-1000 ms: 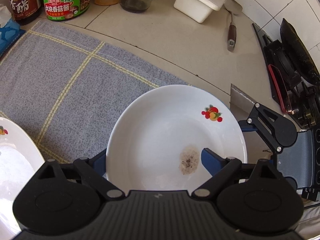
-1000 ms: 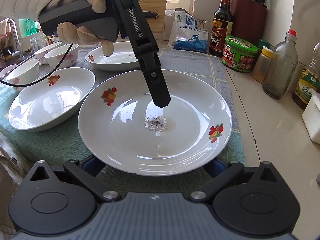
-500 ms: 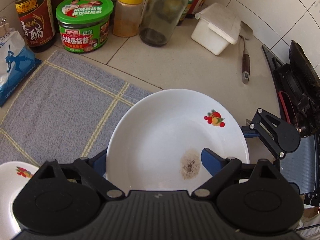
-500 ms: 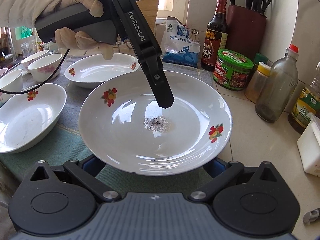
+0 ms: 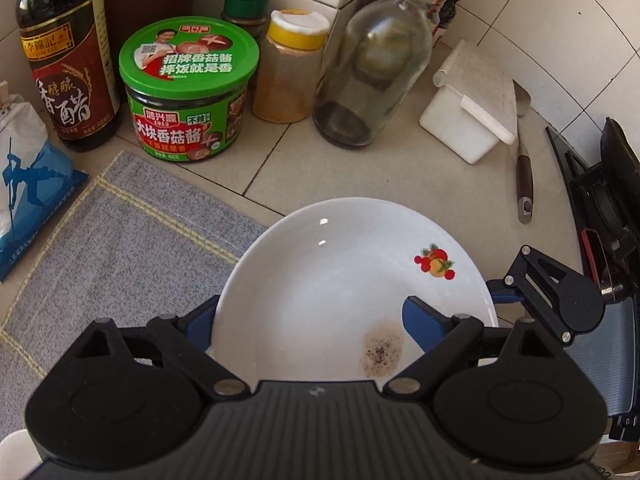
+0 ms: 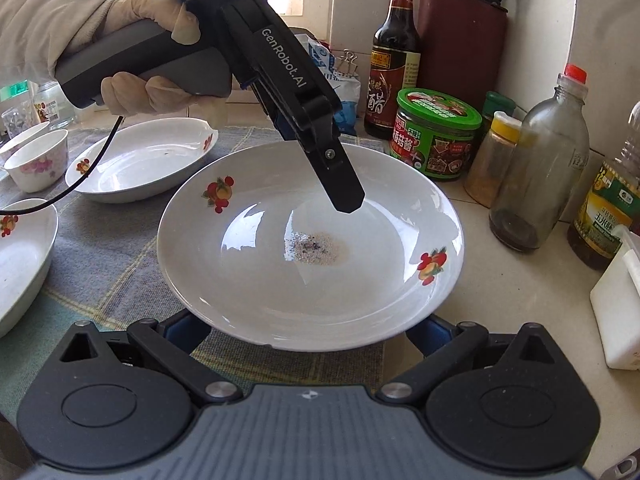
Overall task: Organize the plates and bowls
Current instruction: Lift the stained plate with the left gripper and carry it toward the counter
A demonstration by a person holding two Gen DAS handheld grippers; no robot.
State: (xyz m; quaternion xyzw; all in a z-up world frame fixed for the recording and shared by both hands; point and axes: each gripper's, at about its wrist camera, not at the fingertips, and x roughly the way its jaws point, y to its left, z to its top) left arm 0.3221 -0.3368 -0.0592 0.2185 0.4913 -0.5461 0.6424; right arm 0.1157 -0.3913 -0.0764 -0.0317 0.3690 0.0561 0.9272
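**Q:** State the position of the plate (image 6: 240, 264).

**A:** It sits in front of the green-lidded jar (image 6: 438, 136), over the edge where the grey cloth (image 5: 120, 240) meets the bare counter (image 5: 380, 176). It appears to be raised off the cloth, not resting on it. A brown speckled residue (image 6: 320, 246) marks its centre.

**Q:** State the condition of the left tool (image 5: 300, 312).

**A:** Its jaws stand about half apart and straddle the rim on the jar side. 1 finger reaches over the plate's middle and the other lies outside the rim. Whether either pad presses on the plate cannot be told.

**Q:** And the right tool (image 6: 304, 332)?

**A:** Its 2 fingers run under the rim on the side away from the jar, spread wide, with the tips hidden by the plate. A clamp or a mere support cannot be distinguished.

**Q:** What is the progress of the task?

**A:** Early, as judged. No stack is visible anywhere. 1 deep plate (image 6: 140, 164) lies on the cloth to the left of the jar. A second (image 6: 20, 260) lies further left, and 2 small flowered bowls (image 6: 36, 160) stand beyond that, all separate.

**Q:** What work remains?

**A:**
1. Set this plate down.
2. Group the other 2 plates with it.
3. Gather the bowls.
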